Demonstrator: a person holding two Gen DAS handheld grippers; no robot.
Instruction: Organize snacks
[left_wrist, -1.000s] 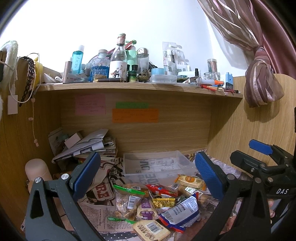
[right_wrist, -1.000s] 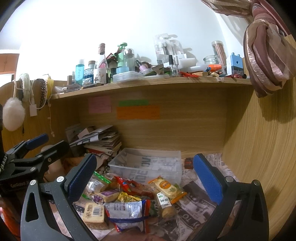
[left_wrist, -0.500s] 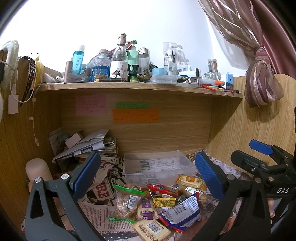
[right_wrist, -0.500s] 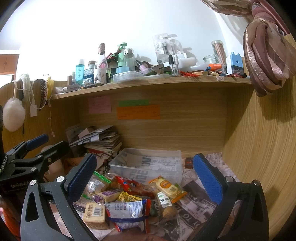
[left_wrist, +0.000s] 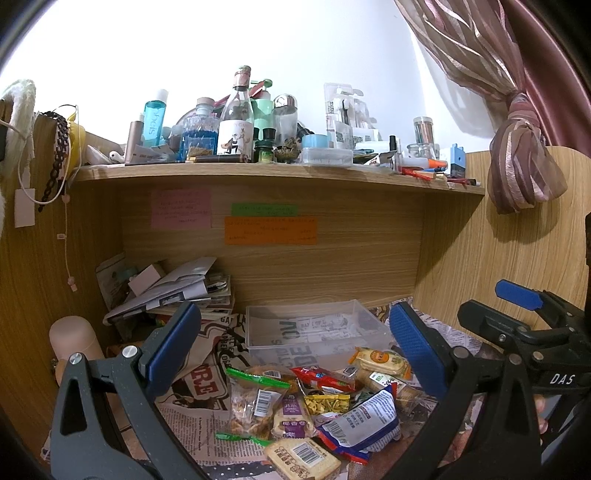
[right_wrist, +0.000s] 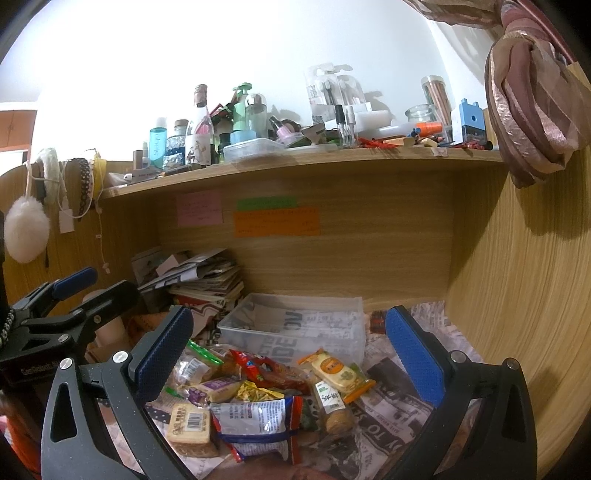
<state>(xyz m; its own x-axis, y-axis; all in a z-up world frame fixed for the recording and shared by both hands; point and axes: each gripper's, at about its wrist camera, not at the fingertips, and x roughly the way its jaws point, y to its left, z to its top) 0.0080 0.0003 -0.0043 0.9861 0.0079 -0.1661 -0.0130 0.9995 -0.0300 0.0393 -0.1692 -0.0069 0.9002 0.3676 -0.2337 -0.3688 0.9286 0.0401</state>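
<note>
A: Item one, the grippers. How are they standing?

B: Left gripper (left_wrist: 295, 347) is hanging over the snacks with its jaws spread wide, gripping nothing. Right gripper (right_wrist: 288, 350) is doing the same: jaws released, nothing between the pads. Each is showing at the edge of the other's view, left gripper (right_wrist: 66, 302) at left, right gripper (left_wrist: 517, 317) at right.

A: Item two, the snacks?

B: The snack pile (left_wrist: 314, 402) is lying on newspaper (left_wrist: 199, 384) on the desk, just in front of the bin (left_wrist: 314, 328). The pile (right_wrist: 266, 398) is sitting between the right gripper's pads in its view.

A: Contents of the pile?

B: A white and blue packet (left_wrist: 362, 421) is lying at the near side, a cracker pack (left_wrist: 303, 458) with a barcode nearest the camera, a red packet (left_wrist: 321, 380) in the middle, a yellow packet (left_wrist: 327, 402) beside it, a purple packet (left_wrist: 291, 413), and an orange-edged pack (left_wrist: 380, 360) nearest the bin.

A: The bin?

B: Clear plastic, upright, holding nothing; newsprint is showing through its floor.

A: Surroundings?

B: A paper stack (left_wrist: 173, 288) is leaning at back left. Sticky notes (left_wrist: 269, 229) are hanging on the back panel. The shelf (left_wrist: 258, 171) is carrying bottles (left_wrist: 236, 122). A curtain (left_wrist: 517, 147) is hanging knotted at right.
</note>
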